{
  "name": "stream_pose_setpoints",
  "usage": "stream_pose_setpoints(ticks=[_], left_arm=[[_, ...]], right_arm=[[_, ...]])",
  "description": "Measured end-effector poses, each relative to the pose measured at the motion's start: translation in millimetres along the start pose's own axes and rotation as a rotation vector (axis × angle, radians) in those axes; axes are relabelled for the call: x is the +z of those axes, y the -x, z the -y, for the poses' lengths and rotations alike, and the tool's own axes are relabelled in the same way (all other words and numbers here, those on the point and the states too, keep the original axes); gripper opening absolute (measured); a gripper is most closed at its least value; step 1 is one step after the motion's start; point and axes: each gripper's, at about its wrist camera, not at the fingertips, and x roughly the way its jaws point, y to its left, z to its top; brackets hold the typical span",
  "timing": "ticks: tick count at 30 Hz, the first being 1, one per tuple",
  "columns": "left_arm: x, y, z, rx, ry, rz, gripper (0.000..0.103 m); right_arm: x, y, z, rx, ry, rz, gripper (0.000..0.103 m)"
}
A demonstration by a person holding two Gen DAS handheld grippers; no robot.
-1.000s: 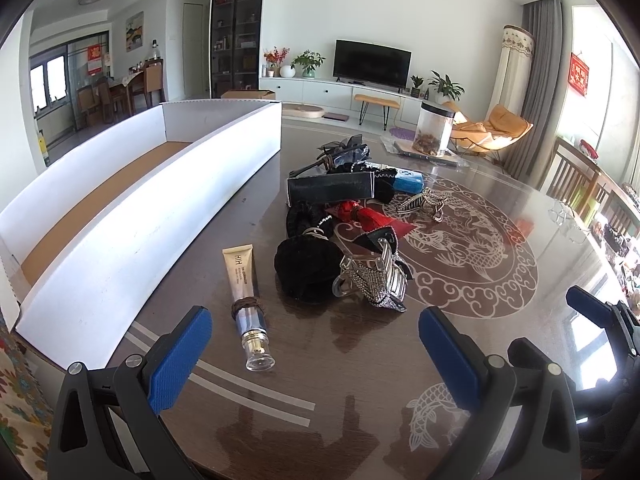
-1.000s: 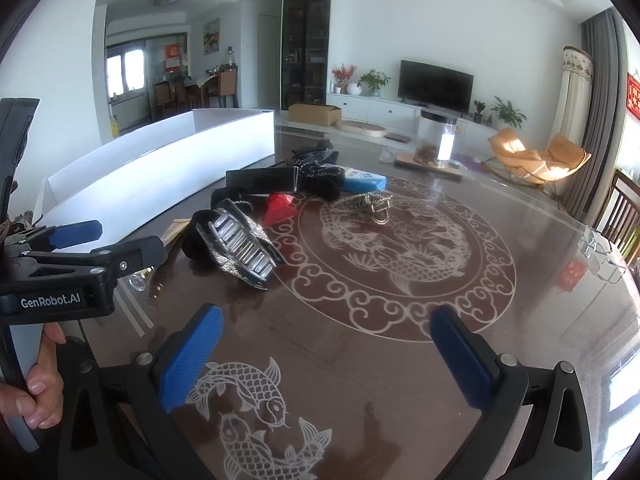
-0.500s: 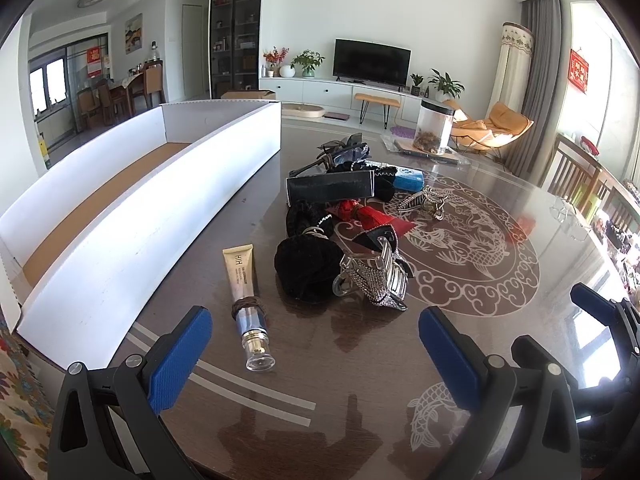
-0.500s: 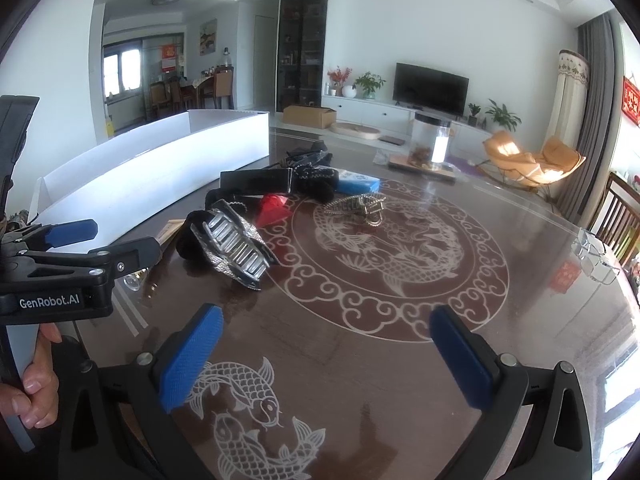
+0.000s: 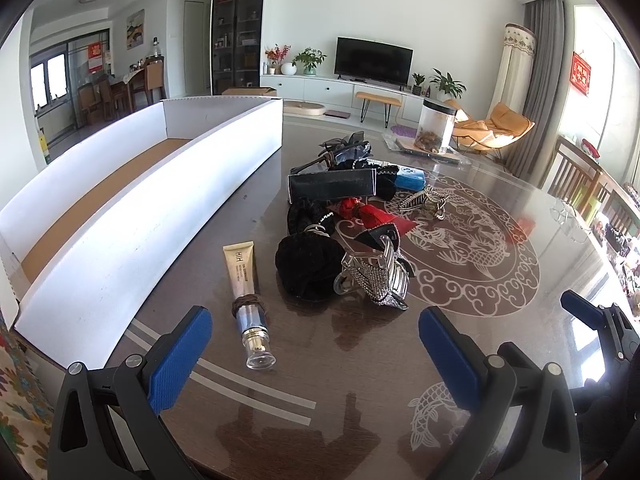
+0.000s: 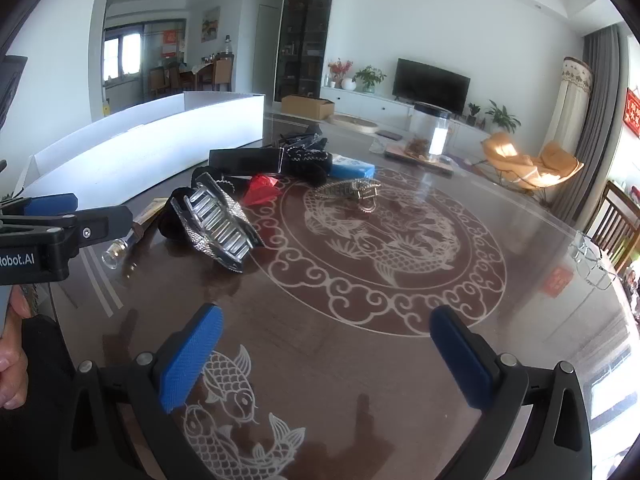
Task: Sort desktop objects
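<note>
Two grippers, left gripper (image 5: 314, 354) and right gripper (image 6: 326, 354), gape wide, empty; cosmetic tube (image 5: 246, 288) lies lengthwise, cap nearest.

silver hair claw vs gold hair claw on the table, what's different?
The silver hair claw is rhinestone-covered and leans against the black scrunchie at the near end of the pile; the gold hair claw is darker metal and lies apart on the dragon inlay, farther from both grippers. The silver one looks bigger, though it is nearer. Both rest untouched on the table.
</note>
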Motion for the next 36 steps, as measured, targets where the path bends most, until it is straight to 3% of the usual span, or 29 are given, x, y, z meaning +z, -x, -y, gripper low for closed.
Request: stream_pose_setpoints(ticks=[36], left_arm=[[1,-4,-11,-0.044,0.059,-0.024,0.103]], right_arm=[[-1,-23,-7,0.044,0.016,-0.022,0.103]])
